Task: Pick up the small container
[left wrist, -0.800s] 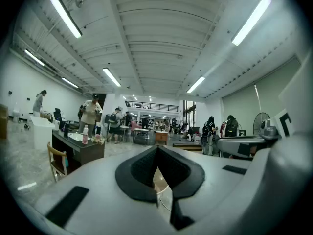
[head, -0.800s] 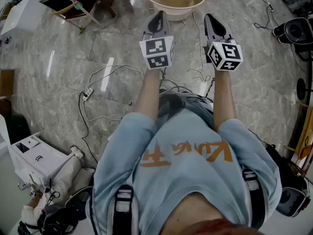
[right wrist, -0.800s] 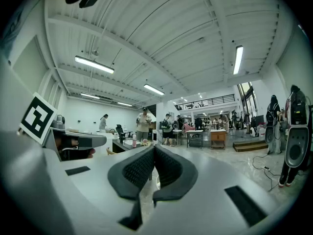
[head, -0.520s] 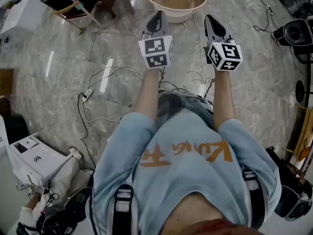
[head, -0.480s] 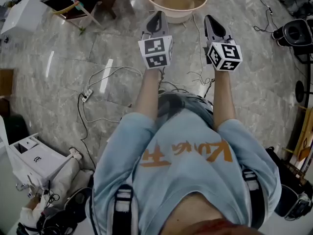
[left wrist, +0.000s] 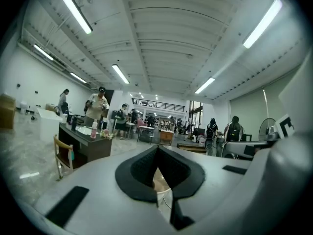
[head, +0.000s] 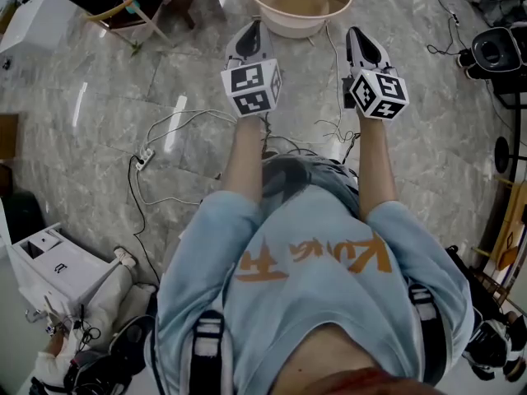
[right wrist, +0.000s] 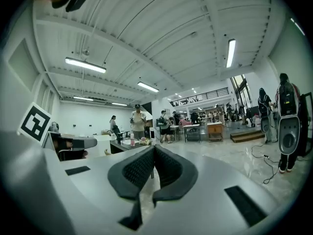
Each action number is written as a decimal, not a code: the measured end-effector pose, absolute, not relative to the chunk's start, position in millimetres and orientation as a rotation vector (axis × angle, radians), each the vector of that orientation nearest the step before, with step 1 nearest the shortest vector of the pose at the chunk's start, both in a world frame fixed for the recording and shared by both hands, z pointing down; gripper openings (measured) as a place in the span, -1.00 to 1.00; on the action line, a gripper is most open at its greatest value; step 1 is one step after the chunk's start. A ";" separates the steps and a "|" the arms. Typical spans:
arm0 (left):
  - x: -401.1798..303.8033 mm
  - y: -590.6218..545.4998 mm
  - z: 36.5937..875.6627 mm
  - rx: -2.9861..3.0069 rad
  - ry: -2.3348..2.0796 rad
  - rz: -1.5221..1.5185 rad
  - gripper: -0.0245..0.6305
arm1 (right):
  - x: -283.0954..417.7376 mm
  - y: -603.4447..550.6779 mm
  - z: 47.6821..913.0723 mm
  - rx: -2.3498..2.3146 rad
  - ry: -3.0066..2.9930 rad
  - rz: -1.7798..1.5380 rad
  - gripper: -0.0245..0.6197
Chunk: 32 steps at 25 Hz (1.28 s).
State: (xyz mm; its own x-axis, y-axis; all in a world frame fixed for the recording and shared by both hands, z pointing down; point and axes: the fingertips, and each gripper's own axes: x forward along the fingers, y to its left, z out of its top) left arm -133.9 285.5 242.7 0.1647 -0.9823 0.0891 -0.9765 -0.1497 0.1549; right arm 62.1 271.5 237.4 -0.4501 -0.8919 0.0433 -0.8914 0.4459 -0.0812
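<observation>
Beige basin [head: 298, 5] on the marble floor [head: 107, 122] is seen just ahead of the left gripper [head: 249, 33] and right gripper [head: 358, 36], both with fingers [left wrist: 142, 168] pressed together, empty. The small container cannot be singled out; fingers should be spread before any approach.

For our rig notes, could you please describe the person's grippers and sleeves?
Left gripper and right gripper: grey shells, black ribbed pads, each with a white cube of black square markers. Short light-blue T-shirt sleeves, orange lettering.

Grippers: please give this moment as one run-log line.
left gripper: shut, empty, level | right gripper: shut, empty, level | basin: on floor ahead, untouched
</observation>
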 end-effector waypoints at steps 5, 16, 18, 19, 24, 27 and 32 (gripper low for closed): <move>-145.2 279.8 256.8 2.236 -1.892 -0.049 -0.85 | 48.0 267.3 252.6 -1.640 2.711 -0.176 -0.89; -170.0 270.1 271.6 2.237 -1.908 -0.003 -0.85 | 38.4 272.7 281.8 -1.669 2.830 -0.289 -0.89; -165.2 267.6 270.6 2.264 -1.897 0.002 -0.85 | 43.2 270.8 281.6 -1.690 2.840 -0.292 -0.89; -163.5 266.5 270.4 2.268 -1.893 0.000 -0.85 | 44.7 270.8 279.4 -1.696 2.845 -0.284 -0.89; -159.9 257.3 266.7 2.318 -1.911 0.050 -0.85 | 44.7 267.3 268.3 -1.697 2.858 -0.229 -0.89; -161.6 251.5 265.6 2.309 -1.931 0.037 -0.85 | 46.9 262.0 268.0 -1.702 2.865 -0.219 -0.89; -158.0 235.4 255.5 2.357 -1.967 0.042 -0.85 | 58.7 232.0 257.3 -1.751 2.795 -0.201 -0.89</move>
